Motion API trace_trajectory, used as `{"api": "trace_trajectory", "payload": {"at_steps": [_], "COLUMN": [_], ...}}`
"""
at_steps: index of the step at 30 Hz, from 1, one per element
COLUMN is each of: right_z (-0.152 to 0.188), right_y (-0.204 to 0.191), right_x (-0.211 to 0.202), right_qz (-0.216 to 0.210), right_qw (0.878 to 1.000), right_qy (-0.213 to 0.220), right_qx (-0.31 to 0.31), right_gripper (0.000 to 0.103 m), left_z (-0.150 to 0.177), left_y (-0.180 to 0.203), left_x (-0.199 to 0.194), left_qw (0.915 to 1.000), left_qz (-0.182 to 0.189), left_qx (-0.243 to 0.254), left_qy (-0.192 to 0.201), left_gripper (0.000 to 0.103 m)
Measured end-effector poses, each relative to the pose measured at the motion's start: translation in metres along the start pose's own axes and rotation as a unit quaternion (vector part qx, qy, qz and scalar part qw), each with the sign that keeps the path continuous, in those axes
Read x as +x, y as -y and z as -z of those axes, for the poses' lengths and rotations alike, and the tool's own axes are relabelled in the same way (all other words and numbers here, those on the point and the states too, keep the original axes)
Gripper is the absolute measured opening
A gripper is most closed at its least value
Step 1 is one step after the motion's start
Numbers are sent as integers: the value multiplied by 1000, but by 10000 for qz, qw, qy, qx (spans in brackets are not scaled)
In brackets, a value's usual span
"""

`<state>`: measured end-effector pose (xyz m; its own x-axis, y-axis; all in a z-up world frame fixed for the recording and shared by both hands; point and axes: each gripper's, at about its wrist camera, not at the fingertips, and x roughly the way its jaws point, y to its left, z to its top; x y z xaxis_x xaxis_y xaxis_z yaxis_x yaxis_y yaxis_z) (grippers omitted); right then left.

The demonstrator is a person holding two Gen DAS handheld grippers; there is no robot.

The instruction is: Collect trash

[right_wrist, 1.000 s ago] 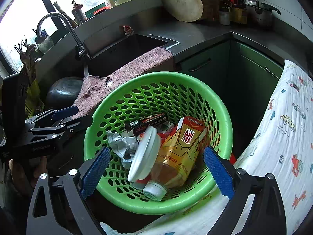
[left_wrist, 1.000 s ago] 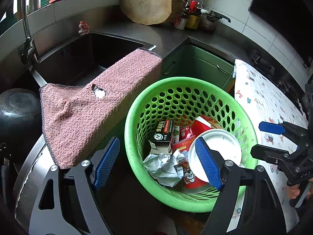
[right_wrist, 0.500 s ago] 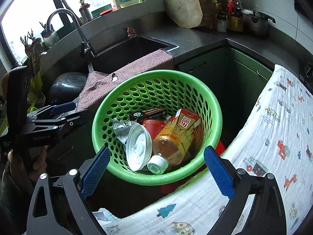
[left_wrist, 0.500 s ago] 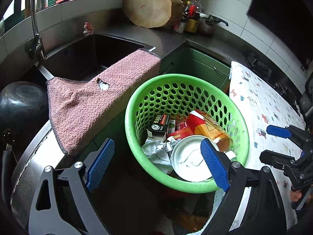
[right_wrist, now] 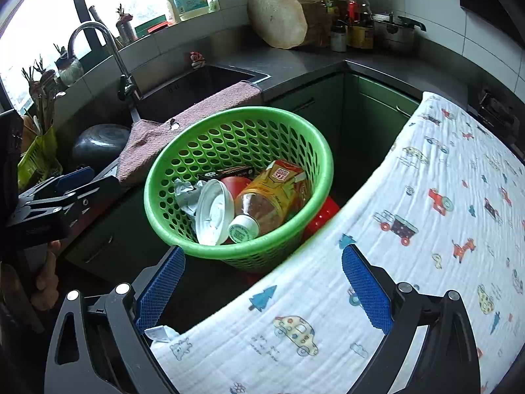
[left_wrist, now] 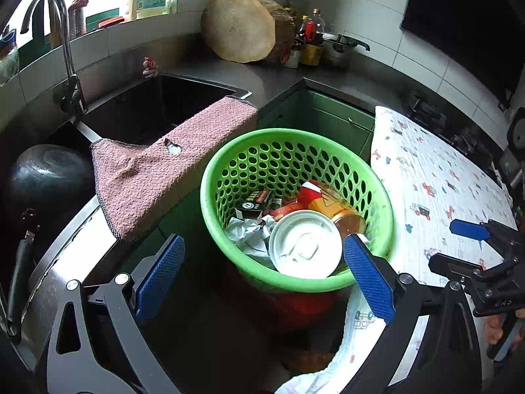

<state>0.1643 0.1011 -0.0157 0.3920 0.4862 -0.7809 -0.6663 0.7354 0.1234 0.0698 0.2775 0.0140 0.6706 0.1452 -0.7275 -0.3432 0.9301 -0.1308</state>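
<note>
A green perforated basket (left_wrist: 210, 193) (right_wrist: 157, 203) stands between the counter and a cloth-covered table. In it lie a white plastic lid (left_wrist: 305, 246) (right_wrist: 211, 211), a tea bottle with a yellow label (left_wrist: 341, 211) (right_wrist: 269, 197), crumpled foil (left_wrist: 246, 233) (right_wrist: 185, 193), a dark box (left_wrist: 254, 202) and red packaging. My left gripper (left_wrist: 262, 279) is open and empty, above the basket's near rim. My right gripper (right_wrist: 262, 292) is open and empty, over the table edge. Each gripper shows in the other's view, the right one (left_wrist: 472, 239) and the left one (right_wrist: 65, 187).
A pink towel (left_wrist: 164, 167) hangs over the sink edge (left_wrist: 210, 85). A dark pot (left_wrist: 49, 170), faucet (left_wrist: 65, 49), round wooden chopping block (left_wrist: 239, 29) and bottles (right_wrist: 354, 16) are on the counter. A white printed cloth (right_wrist: 410, 229) covers the table at right.
Both grippers have pulled back and up from the basket, which looks smaller and farther now. More of the printed cloth has come into the right wrist view. Both stay open.
</note>
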Motion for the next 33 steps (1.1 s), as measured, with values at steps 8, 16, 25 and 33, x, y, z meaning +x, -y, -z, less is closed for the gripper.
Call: {"api": "trace_trajectory", "payload": {"at_steps": [8, 16, 25, 33], "right_z": [36, 74, 115, 146], "right_y": [18, 34, 42, 47], "right_x": [-28, -67, -107, -123], "right_qz": [283, 545, 934, 948], "right_qw": [9991, 9961, 9907, 9875], "right_qy": [140, 364, 608, 713], "right_qx": [296, 596, 775, 1041], "right_gripper": [93, 94, 94, 94], "left_z": [22, 43, 67, 92], "left_y": [34, 73, 106, 124], "left_x": [-13, -33, -54, -58], "left_qw": [9997, 9975, 9960, 9955], "left_qz": [-68, -145, -19, 100], "left_qx": [235, 608, 741, 853], "left_qy": [49, 342, 505, 395], "left_gripper": [96, 96, 97, 97]}}
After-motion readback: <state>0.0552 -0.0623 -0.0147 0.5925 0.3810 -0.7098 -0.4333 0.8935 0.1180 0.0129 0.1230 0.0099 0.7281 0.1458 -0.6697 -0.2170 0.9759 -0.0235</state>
